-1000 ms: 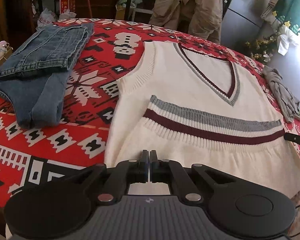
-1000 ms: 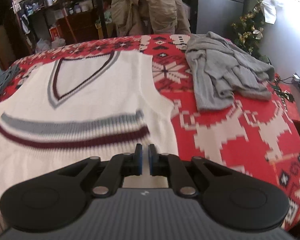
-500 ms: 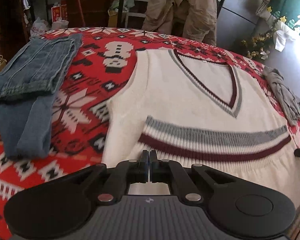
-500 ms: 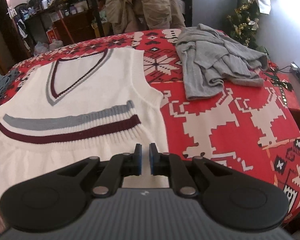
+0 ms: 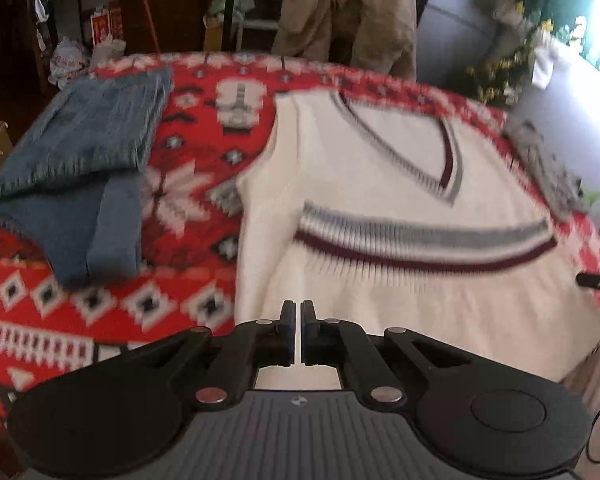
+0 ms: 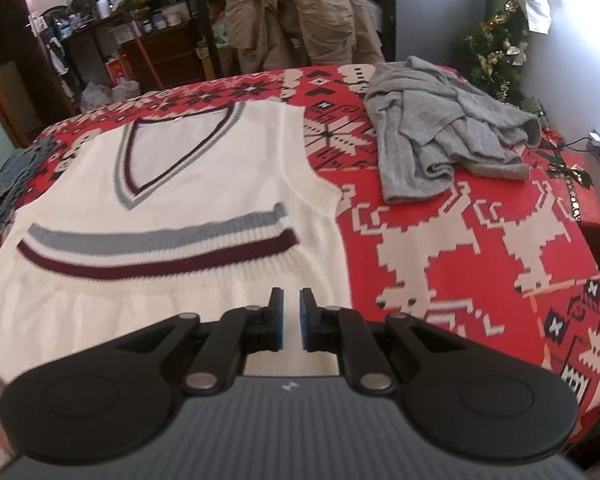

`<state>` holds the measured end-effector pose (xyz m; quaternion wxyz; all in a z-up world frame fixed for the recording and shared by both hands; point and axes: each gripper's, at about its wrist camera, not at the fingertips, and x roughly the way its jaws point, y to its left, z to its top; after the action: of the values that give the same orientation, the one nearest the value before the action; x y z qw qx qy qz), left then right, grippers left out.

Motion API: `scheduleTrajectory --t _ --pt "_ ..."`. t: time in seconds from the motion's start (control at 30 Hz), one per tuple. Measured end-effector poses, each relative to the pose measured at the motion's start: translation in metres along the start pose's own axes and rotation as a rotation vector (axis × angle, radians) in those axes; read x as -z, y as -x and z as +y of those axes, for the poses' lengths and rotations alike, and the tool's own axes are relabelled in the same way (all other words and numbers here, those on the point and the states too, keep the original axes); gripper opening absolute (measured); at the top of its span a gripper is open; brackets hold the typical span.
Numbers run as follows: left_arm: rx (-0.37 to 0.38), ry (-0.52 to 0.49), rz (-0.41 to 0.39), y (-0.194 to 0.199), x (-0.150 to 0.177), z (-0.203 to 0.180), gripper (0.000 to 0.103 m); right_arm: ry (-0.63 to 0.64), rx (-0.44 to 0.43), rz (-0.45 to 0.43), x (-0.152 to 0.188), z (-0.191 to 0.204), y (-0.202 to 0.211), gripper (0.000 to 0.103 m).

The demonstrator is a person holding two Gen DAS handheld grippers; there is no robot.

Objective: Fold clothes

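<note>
Three garments lie on the red patterned cloth [image 6: 460, 248] that covers the counter. Spread flat in the middle is the white knit vest [image 5: 380, 184] [image 6: 172, 184], V-neck away from the cameras, with its lower part doubled up so that the grey and maroon striped band crosses the chest. To its left sit folded blue jeans [image 5: 88, 168], well apart from it; in the right wrist view only their edge shows at the left border. To the vest's right lies a crumpled grey sweater [image 6: 440, 136], near but not touching; the left wrist view cuts it off at the right and blurs it.

The left gripper [image 5: 298, 312] hovers over the vest's near left part, its fingers almost pressed together with only a sliver of gap, pinching nothing. The right gripper [image 6: 291, 304] hangs over the vest's near right part, fingers slightly spread, a narrow gap between the blue pads, holding nothing.

Both gripper bodies hide the vest's nearest edge. The left wrist view is smeared by motion. A tan jacket [image 6: 296, 16] drapes over a chair behind the counter; the shelves beyond hold clutter too small to make out.
</note>
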<state>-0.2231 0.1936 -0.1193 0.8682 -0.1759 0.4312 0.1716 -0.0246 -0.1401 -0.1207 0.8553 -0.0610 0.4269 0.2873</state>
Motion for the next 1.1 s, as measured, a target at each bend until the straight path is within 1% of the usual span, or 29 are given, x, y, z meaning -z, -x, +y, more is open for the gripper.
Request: scheduleTrajectory --t 0.1,0.17,0.27,0.37,0.47,0.57,0.67,0.73,0.83,1.0,1.1 --pt "-0.052 -0.035 0.004 -0.013 0.007 -0.007 0.002 -0.002 -0.010 0.006 0.004 0.004 0.001 0.010" --pt "-0.064 -0.057 -0.015 -0.017 0.002 -0.012 0.002 -0.004 -0.017 0.010 0.006 0.007 0.002 0.010" --pt "-0.059 -0.068 -0.028 -0.028 -0.013 -0.019 0.002 -0.009 -0.028 0.014 0.009 0.011 0.003 0.010" --pt "-0.029 -0.045 -0.030 -0.040 -0.030 -0.021 0.002 -0.021 -0.043 0.011 0.009 0.015 0.004 0.010" --pt "0.019 -0.031 -0.050 -0.034 -0.040 -0.023 0.002 -0.023 -0.059 0.006 0.009 0.022 0.006 0.010" --pt "0.050 -0.053 -0.055 -0.018 -0.035 -0.029 0.002 0.008 -0.079 -0.010 0.009 0.033 0.011 0.010" --pt "0.071 -0.078 -0.022 -0.002 -0.014 -0.037 0.002 0.033 -0.096 -0.009 0.010 0.043 0.012 0.010" --pt "0.082 -0.072 -0.004 0.004 0.000 -0.039 0.002 0.049 -0.106 -0.008 0.011 0.049 0.012 0.010" --pt "0.096 -0.033 0.020 0.007 0.017 -0.038 0.002 0.050 -0.116 0.003 0.013 0.053 0.008 0.010" --pt "0.097 0.007 0.049 -0.013 0.020 -0.035 0.002 0.033 -0.130 0.011 0.012 0.053 0.004 0.010" --pt "0.108 0.019 0.033 -0.021 0.005 -0.034 0.002 0.025 -0.132 0.007 0.011 0.053 0.006 0.010"
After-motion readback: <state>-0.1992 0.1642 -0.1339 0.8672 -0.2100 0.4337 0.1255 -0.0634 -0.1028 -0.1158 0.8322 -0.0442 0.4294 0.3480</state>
